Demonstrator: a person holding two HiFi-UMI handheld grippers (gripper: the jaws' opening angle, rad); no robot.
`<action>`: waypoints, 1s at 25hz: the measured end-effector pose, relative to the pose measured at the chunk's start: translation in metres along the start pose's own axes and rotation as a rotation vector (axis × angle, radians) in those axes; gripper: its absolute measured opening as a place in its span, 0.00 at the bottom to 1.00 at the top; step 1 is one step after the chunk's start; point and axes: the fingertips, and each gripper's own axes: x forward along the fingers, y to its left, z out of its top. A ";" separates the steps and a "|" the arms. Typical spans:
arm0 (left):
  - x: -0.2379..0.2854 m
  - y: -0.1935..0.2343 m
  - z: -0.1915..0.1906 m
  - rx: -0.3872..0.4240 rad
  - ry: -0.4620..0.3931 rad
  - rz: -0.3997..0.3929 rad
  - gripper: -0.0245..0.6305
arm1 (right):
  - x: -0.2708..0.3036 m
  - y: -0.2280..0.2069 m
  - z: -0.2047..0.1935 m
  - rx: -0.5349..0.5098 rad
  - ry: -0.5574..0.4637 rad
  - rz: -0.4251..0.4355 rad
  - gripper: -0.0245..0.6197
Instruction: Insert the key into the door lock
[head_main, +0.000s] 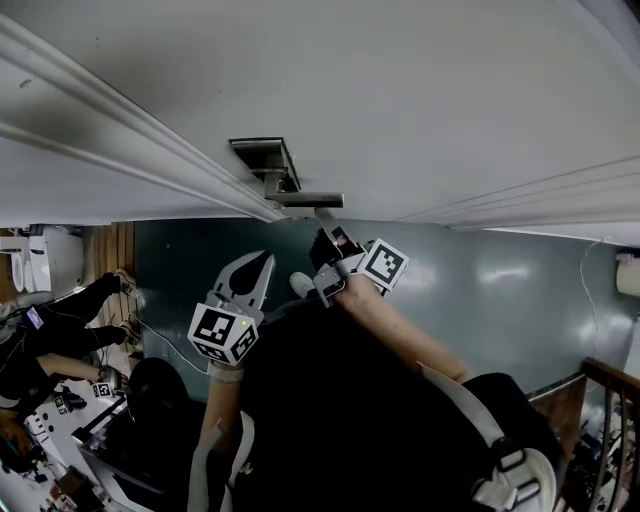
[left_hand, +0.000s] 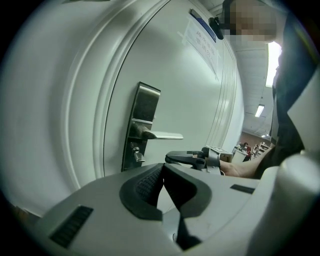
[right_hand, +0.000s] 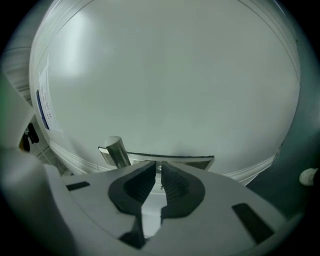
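The metal lock plate (head_main: 264, 162) sits on the white door (head_main: 400, 90), with its lever handle (head_main: 306, 200) below it. My right gripper (head_main: 324, 222) points at the door just under the handle. Its jaws stand almost together, with a thin metal piece, apparently the key (right_hand: 160, 168), pinched between the pads. Lock plate (right_hand: 172, 159) and handle (right_hand: 116, 150) lie right ahead of it. My left gripper (head_main: 258, 268) hangs back, shut and empty. From there I see the plate (left_hand: 144, 120), handle (left_hand: 163, 135), keyhole cylinder (left_hand: 136, 154) and the right gripper (left_hand: 172, 158) short of the cylinder.
A paper notice (left_hand: 202, 41) is stuck on the door higher up. A person (head_main: 60, 330) sits by a cluttered desk (head_main: 50, 440) at the left. A wooden railing (head_main: 605, 400) stands at the right, and a white fixture (head_main: 628, 274) near the wall.
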 end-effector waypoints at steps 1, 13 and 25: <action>0.004 -0.005 0.001 -0.004 -0.003 -0.006 0.05 | -0.006 0.001 0.005 -0.015 0.002 -0.010 0.10; 0.048 -0.055 0.012 -0.037 -0.047 -0.051 0.05 | -0.070 0.041 0.066 -0.298 0.026 -0.049 0.06; 0.093 -0.113 0.037 0.021 -0.088 -0.125 0.05 | -0.136 0.092 0.121 -0.776 0.079 -0.094 0.06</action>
